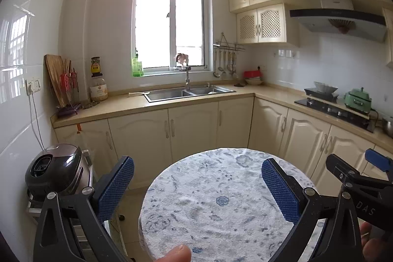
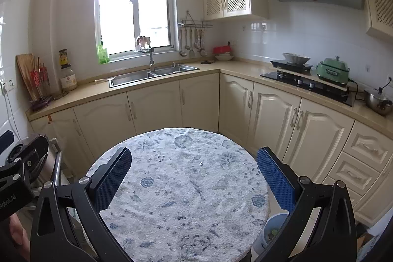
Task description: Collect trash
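Both grippers hover side by side above a round table covered in a white cloth with blue floral print (image 2: pixel 181 188). The left gripper (image 1: pixel 197 186), black with blue mesh pads, has its jaws spread wide and empty; the right gripper (image 2: pixel 194 178) is likewise spread wide, gripping nothing. No trash lies on the cloth. A small pale bin with scraps inside (image 2: pixel 271 230) stands on the floor at five o'clock from the table in the right wrist view. A steel double sink (image 2: pixel 152 74) sits at twelve o'clock under the window.
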`<move>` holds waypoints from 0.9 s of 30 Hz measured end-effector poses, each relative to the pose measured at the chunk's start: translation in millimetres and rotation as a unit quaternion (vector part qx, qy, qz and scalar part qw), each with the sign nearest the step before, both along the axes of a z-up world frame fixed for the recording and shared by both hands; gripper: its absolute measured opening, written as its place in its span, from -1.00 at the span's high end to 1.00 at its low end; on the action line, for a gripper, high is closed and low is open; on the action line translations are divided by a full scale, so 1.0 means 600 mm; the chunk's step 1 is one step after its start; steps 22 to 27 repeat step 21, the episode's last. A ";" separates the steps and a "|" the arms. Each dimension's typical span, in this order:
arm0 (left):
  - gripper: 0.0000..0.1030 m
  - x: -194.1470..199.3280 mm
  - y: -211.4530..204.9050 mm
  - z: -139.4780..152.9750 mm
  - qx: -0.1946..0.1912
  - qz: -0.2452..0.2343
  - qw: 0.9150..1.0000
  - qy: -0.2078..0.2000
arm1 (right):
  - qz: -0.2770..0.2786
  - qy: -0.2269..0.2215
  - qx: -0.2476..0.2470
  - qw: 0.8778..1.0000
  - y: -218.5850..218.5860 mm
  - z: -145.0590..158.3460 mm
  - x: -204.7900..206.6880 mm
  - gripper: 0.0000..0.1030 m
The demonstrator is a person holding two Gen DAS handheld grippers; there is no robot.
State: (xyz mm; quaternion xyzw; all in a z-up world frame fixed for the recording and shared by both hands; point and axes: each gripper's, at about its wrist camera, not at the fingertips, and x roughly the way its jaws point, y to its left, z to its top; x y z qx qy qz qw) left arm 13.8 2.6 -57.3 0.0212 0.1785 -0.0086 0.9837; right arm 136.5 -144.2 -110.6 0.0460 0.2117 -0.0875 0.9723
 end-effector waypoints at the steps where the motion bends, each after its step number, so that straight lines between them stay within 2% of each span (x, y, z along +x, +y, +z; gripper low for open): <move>1: -0.99 -0.005 -0.001 0.000 0.000 0.003 1.000 -0.002 | -0.001 -0.001 0.000 1.000 0.000 0.000 0.000 -1.00; 17: -0.99 0.012 -0.003 -0.001 -0.017 -0.012 1.000 -0.002 | 0.001 -0.006 0.002 1.000 -0.003 0.005 0.001 -1.00; 27: -0.99 -0.005 -0.010 -0.012 -0.024 -0.012 1.000 -0.009 | 0.004 -0.007 0.000 1.000 -0.001 0.005 -0.001 -1.00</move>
